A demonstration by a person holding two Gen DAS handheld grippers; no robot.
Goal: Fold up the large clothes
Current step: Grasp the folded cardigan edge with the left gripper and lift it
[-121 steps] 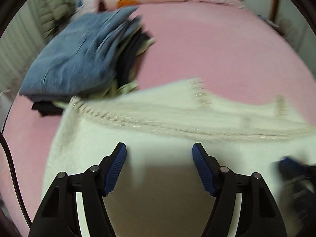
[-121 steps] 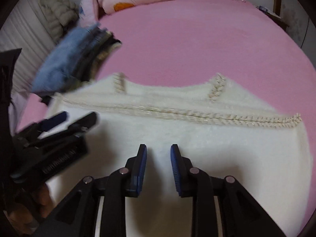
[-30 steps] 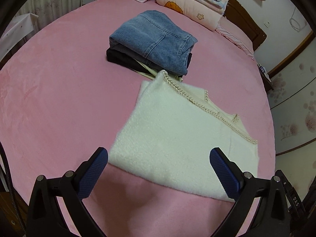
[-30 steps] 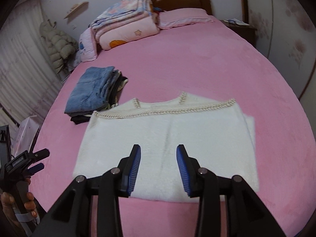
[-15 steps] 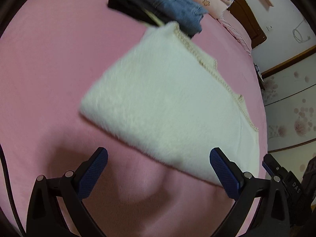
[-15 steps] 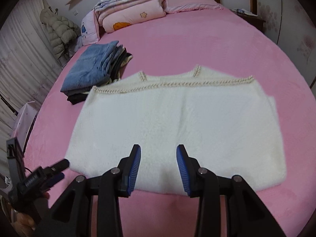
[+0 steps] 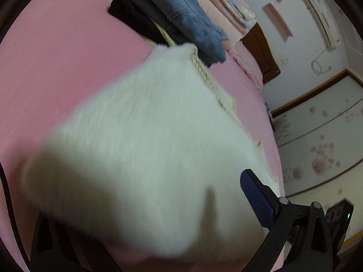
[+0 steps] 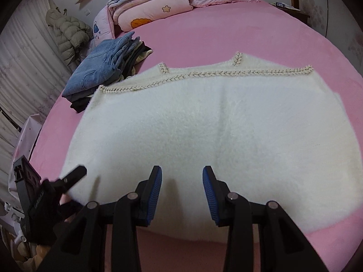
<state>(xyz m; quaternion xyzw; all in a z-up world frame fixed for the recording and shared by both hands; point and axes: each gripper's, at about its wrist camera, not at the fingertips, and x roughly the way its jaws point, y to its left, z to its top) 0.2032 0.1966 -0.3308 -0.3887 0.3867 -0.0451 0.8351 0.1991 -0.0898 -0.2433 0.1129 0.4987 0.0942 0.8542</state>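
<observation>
A fluffy white sweater with braided trim [image 8: 204,122] lies flat on the pink bed [image 8: 226,36]; in the left wrist view it [image 7: 147,147] is blurred. My right gripper [image 8: 181,192] is open, its fingers over the sweater's near hem at the middle. My left gripper [image 7: 147,215] is open wide at the sweater's near left corner; one blue pad [image 7: 256,199] rests over the fabric, the other finger is hidden under the hem. The left gripper also shows in the right wrist view [image 8: 68,179] at the corner.
A stack of folded clothes topped by blue jeans [image 8: 104,63] sits just beyond the sweater's far left corner. Folded quilts and pillows [image 8: 149,4] lie at the headboard. A puffy jacket [image 8: 68,34] hangs at the left. The bed's near edge is under my grippers.
Both grippers have moved down and forward to the sweater's near hem. The left gripper now straddles the near left corner; its left finger has gone under the fabric.
</observation>
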